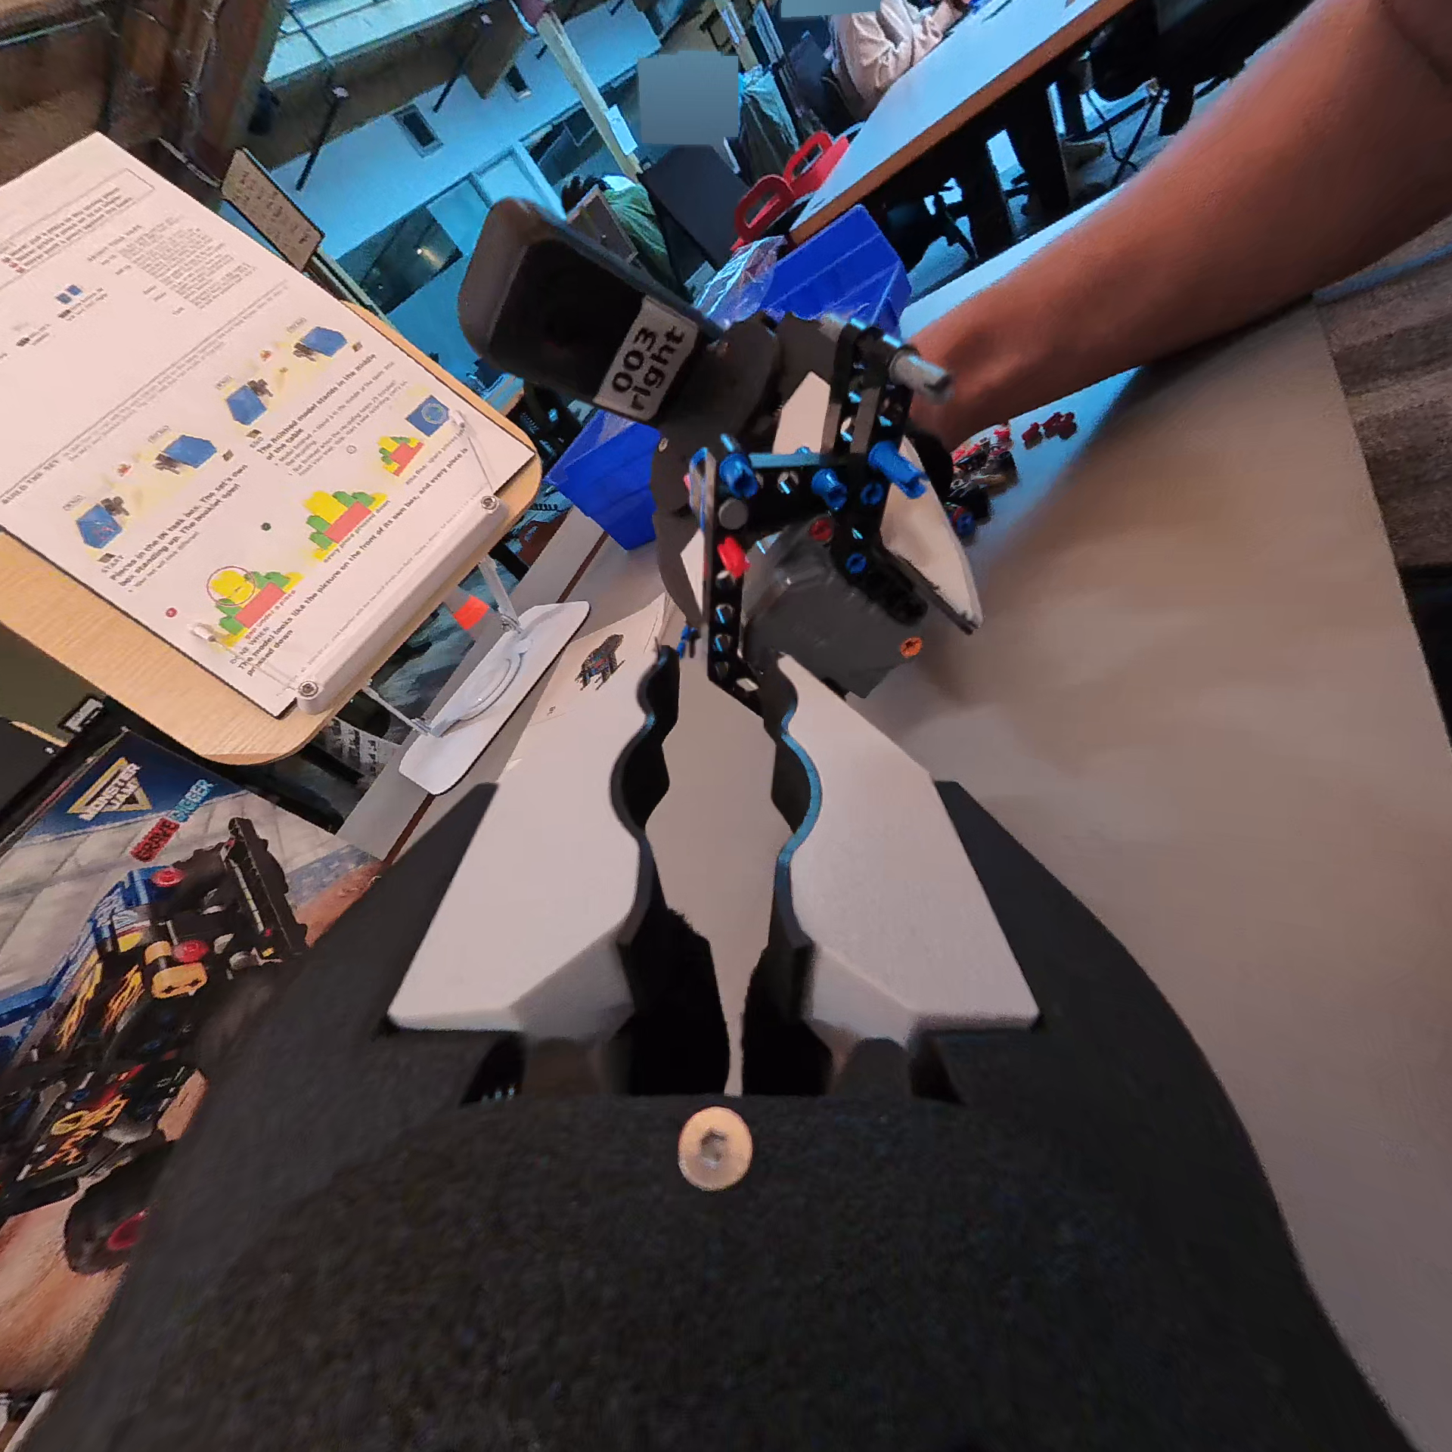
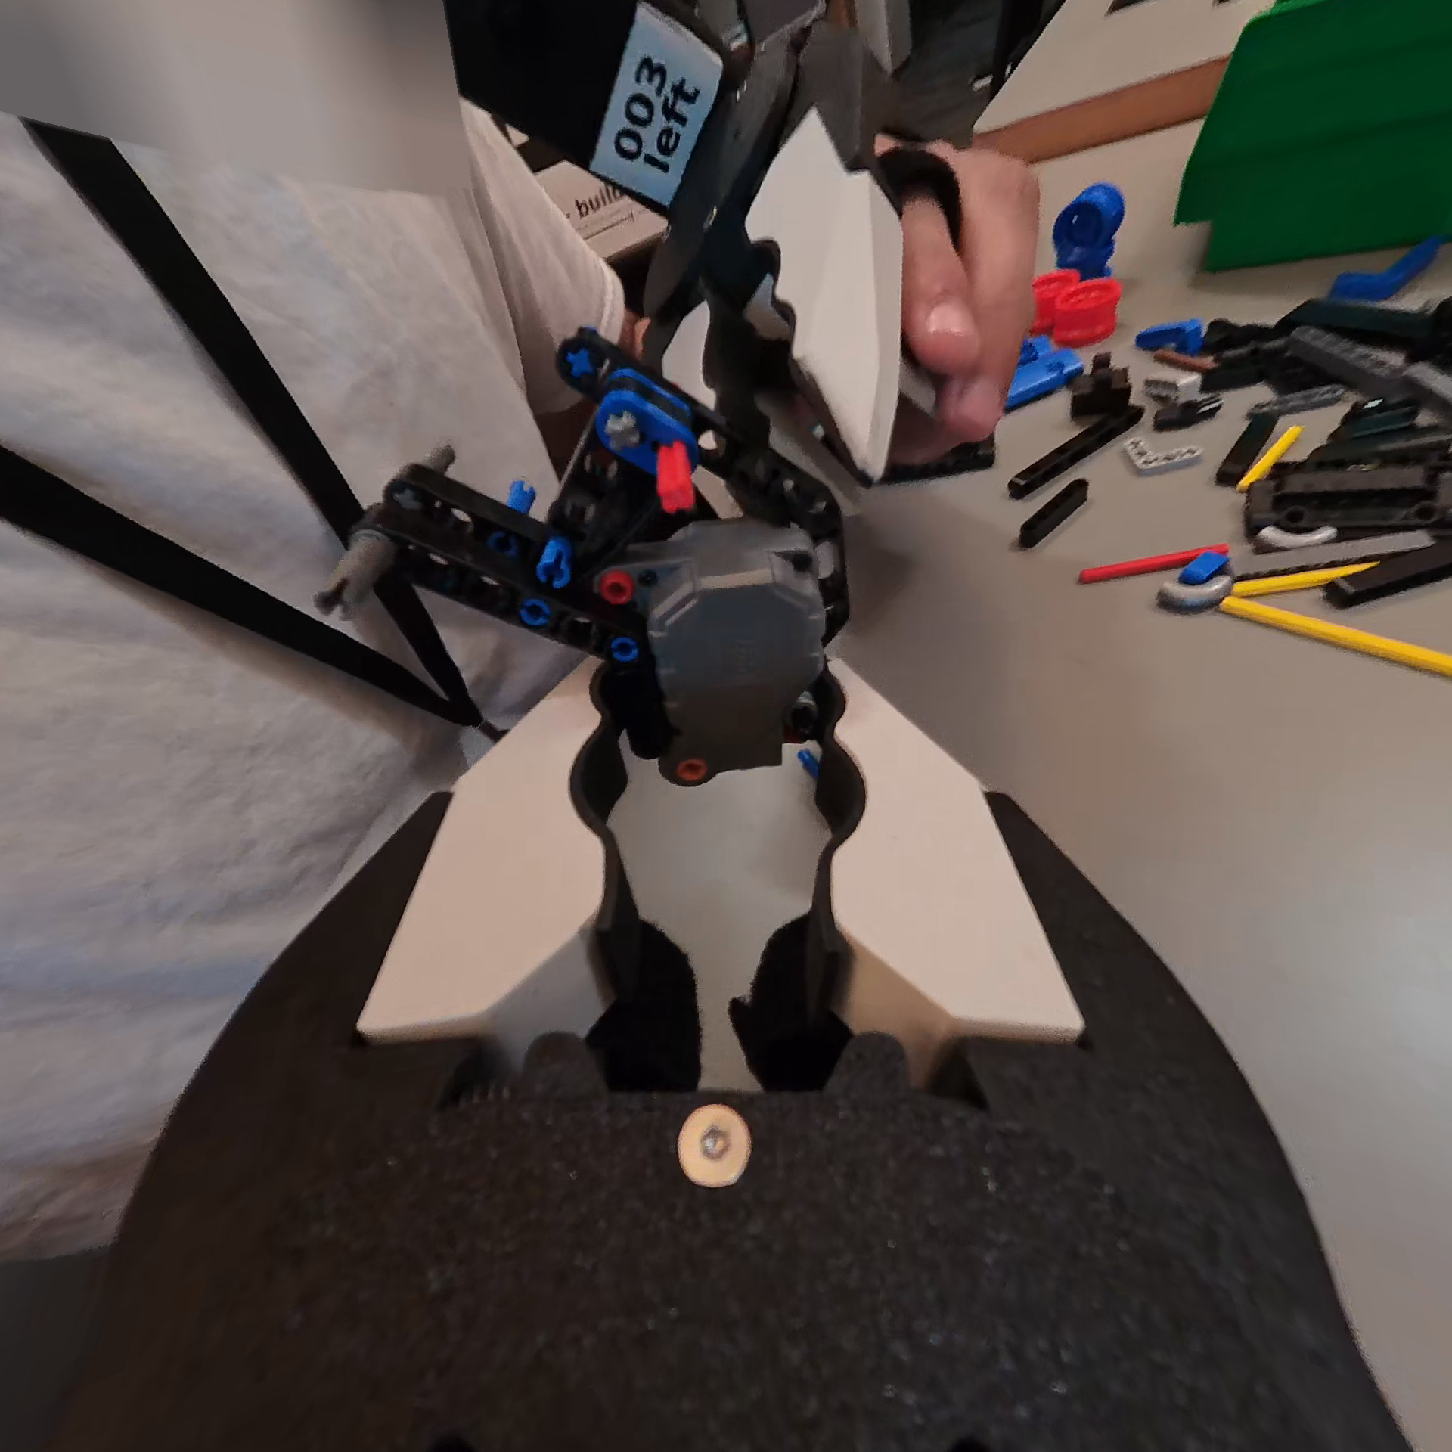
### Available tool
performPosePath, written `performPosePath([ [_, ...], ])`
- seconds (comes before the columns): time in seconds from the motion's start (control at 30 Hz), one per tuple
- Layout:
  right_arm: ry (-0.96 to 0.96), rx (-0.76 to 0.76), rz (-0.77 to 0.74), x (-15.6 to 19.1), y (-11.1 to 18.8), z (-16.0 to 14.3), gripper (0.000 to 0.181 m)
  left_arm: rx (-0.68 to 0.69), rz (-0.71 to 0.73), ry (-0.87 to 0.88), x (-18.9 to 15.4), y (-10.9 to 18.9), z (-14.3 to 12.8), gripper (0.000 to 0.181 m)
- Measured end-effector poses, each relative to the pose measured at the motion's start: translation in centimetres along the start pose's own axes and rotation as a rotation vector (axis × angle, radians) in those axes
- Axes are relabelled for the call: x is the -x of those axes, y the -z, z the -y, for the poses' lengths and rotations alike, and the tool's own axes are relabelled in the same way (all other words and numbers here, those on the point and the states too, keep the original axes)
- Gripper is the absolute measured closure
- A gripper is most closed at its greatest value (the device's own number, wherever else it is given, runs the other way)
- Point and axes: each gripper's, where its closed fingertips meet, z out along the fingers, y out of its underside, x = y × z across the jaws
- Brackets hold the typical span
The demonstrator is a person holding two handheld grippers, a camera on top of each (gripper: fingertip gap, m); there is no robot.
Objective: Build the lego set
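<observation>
Both tools are meeting on one half-built model, which we are holding up in the air above the surface rather than resting on it. We are closing the right tool around the grey block at the model's lower end, its fingers set narrowly apart and pressing each side. We are nipping the left tool on the tip of a black beam that hangs from the same frame, its fingers nearly together.

We judge that we are mid-assembly, turning the frame to find where the next piece goes. Spare parts are lying scattered toward the surface's far right edge in the right wrist view, with yellow rods nearest. The instruction sheet is standing off the left edge.

Next, we reckon one tool must let go and fetch a piece while the other is keeping the frame steady; the left's hold on a thin beam looks the weaker.
</observation>
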Motion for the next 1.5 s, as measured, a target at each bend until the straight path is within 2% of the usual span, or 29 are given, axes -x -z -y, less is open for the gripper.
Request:
performPosePath([
  [0.17,-0.006,0.037,-0.010,0.0,-0.2,-0.4,0.136,-0.028,-0.029,0.040,-0.4,0.1,0.5,0.163],
  [0.37,-0.013,0.042,-0.031,-0.4,-0.2,-0.6,0.136,-0.036,0.026,0.045,-0.4,-0.3,0.3,0.168],
  [0.47,-0.021,0.057,-0.039,-0.7,-0.2,-1.0,0.136,-0.022,0.001,0.058,-0.8,-0.3,-0.1,0.161],
  [0.83,0.088,0.147,-0.208,-2.2,0.1,-1.6,0.136,-0.048,-0.001,0.113,-0.8,-0.4,0.0,0.163],
  [1.03,0.113,0.082,-0.208,-2.4,0.0,-0.9,0.136,-0.099,-0.020,0.248,0.0,-0.1,0.0,0.162],
  [1.13,0.178,0.055,-0.306,-3.4,0.7,-0.1,0.136,-0.122,-0.044,0.346,0.8,0.1,0.2,0.161],
  [1.23,0.251,0.078,-0.435,-4.8,2.0,0.3,0.136,-0.055,-0.069,0.486,2.0,0.2,-1.1,0.160],
  [1.3,0.285,0.139,-0.492,-5.4,2.6,-0.2,0.136,-0.022,-0.095,0.619,3.2,0.4,-1.9,0.152],
  [1.4,0.350,0.177,-0.543,-5.6,2.7,-0.4,0.136,-0.058,-0.291,0.783,3.0,0.9,-0.9,0.125],
  [1.5,0.386,0.182,-0.576,-5.6,2.7,0.0,0.136,-0.026,-0.388,0.726,2.2,0.8,-0.2,0.111],
])
